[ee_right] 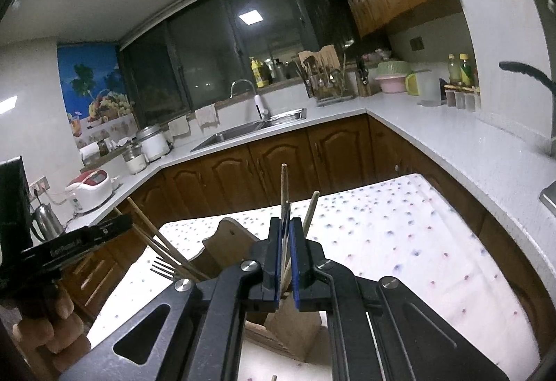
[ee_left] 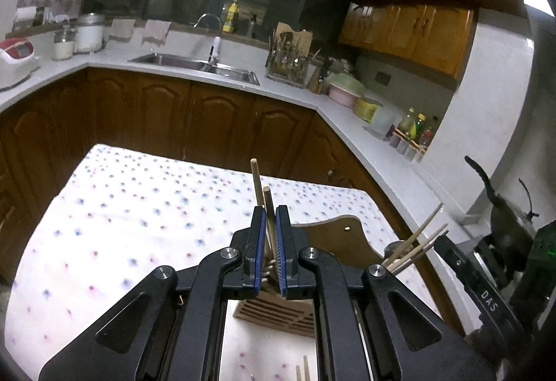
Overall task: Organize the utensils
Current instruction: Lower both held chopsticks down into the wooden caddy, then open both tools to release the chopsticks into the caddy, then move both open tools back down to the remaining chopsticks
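The lower ends of the pale round wooden chopsticks [ee_left: 267, 207] vanish between the blue ribbed pads of the left claw [ee_left: 271, 217], which is clamped on them, tilted downward. Directly beneath sits the slotted light-wood utensil block [ee_left: 278, 315], mostly hidden by black linkage. The right claw [ee_right: 285, 228], likewise angled down, pinches a thin wooden stick with a metal section [ee_right: 284, 193]. A bare hand [ee_right: 55, 322] grips the other handle at the far left.
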{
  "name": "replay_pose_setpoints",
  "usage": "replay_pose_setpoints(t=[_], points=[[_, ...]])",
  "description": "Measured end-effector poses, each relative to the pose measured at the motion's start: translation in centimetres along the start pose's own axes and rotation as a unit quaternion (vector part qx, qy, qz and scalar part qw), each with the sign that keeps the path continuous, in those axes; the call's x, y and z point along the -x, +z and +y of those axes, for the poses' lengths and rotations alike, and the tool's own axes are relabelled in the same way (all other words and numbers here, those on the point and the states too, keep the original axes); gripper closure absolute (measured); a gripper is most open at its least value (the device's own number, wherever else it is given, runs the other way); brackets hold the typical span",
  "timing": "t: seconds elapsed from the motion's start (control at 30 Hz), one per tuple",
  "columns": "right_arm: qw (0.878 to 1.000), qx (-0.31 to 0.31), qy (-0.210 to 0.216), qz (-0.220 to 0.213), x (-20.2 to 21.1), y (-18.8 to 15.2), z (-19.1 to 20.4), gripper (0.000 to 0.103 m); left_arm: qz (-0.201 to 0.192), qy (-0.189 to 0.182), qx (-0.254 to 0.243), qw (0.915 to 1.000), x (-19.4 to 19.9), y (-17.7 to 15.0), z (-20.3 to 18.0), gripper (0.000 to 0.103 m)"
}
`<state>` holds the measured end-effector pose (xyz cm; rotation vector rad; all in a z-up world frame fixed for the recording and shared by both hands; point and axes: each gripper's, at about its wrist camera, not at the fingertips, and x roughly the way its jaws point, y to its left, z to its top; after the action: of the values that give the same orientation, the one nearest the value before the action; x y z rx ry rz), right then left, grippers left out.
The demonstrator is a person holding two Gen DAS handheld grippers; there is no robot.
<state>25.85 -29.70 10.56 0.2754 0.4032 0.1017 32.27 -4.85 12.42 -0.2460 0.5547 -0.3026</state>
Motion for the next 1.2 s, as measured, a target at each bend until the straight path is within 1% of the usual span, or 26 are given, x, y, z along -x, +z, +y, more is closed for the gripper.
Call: replay_pose_setpoints(t=[0.1,0.13,0.17,0.2,0.23,0.27,0.3,0.33,0.37,0.43,0.5,0.67,0.77,0.93,1.1,1.2], points=[[1.000,-0.011,0.004,-0.007,0.7,0.3,-0.4,0.091,-0.001,-0.003,0.007,1.0000,0.6,0.1,0.3,0.094],[1.000,-0.014,0.004,-0.010,0.9,0.3,-0.6,0.085,-0.003,-0.006,0.011,0.9999,1.1,0.1,0.4,0.089],[1.000,-0.017,0.006,-0.014,1.2,0.3,-0.6,0.072,-0.007,-0.007,0.014,0.9999,1.5,0.1,0.5,0.082],[1.000,-0.020,0.009,-0.018,1.6,0.4,-0.7,0.065,-0.010,-0.008,0.015,0.9998,1.9,0.0,0.5,0.076],[0.999,-0.023,0.009,-0.023,2.1,0.5,-0.8,0.056,-0.014,-0.008,0.015,0.9998,2.5,-0.1,0.5,0.061],[0.999,-0.026,0.011,-0.029,2.6,0.6,-0.9,0.049,-0.018,-0.006,0.015,0.9997,3.1,-0.2,0.6,0.048],[0.999,-0.028,0.013,-0.031,2.8,0.6,-0.9,0.046,-0.022,-0.004,0.015,0.9996,3.6,-0.4,0.6,0.044],[0.999,-0.032,0.018,-0.036,3.4,0.6,-1.0,0.038,-0.027,-0.001,0.016,0.9995,4.4,-0.7,0.8,0.039],[0.998,-0.035,0.022,-0.039,3.7,0.6,-1.1,0.025,-0.028,0.001,0.018,0.9994,4.9,-0.9,0.9,0.032],[0.998,-0.035,0.025,-0.050,4.8,0.2,-1.1,0.012,-0.030,0.007,0.026,0.9992,5.9,-1.8,1.4,0.024],[0.998,-0.032,0.023,-0.054,5.8,-0.4,-1.1,0.011,-0.029,0.011,0.031,0.9990,6.7,-2.9,1.8,0.023],[0.998,-0.040,0.027,-0.039,7.5,-2.5,-1.3,0.009,-0.004,0.031,0.037,0.9988,8.0,-6.1,2.7,0.023],[0.998,-0.047,0.025,-0.023,8.3,-4.2,-1.7,0.009,0.012,0.041,0.039,0.9983,8.6,-8.2,3.0,0.023],[0.998,-0.054,0.013,0.004,9.4,-7.5,-2.4,0.009,0.044,0.043,0.044,0.9971,8.8,-11.3,3.4,0.023],[0.997,-0.064,0.004,0.035,10.0,-10.2,-3.2,0.009,0.070,0.051,0.043,0.9953,8.7,-14.0,3.5,0.023],[0.997,-0.066,-0.004,0.046,10.3,-11.5,-3.6,0.009,0.082,0.056,0.043,0.9942,8.5,-15.1,3.7,0.023]])
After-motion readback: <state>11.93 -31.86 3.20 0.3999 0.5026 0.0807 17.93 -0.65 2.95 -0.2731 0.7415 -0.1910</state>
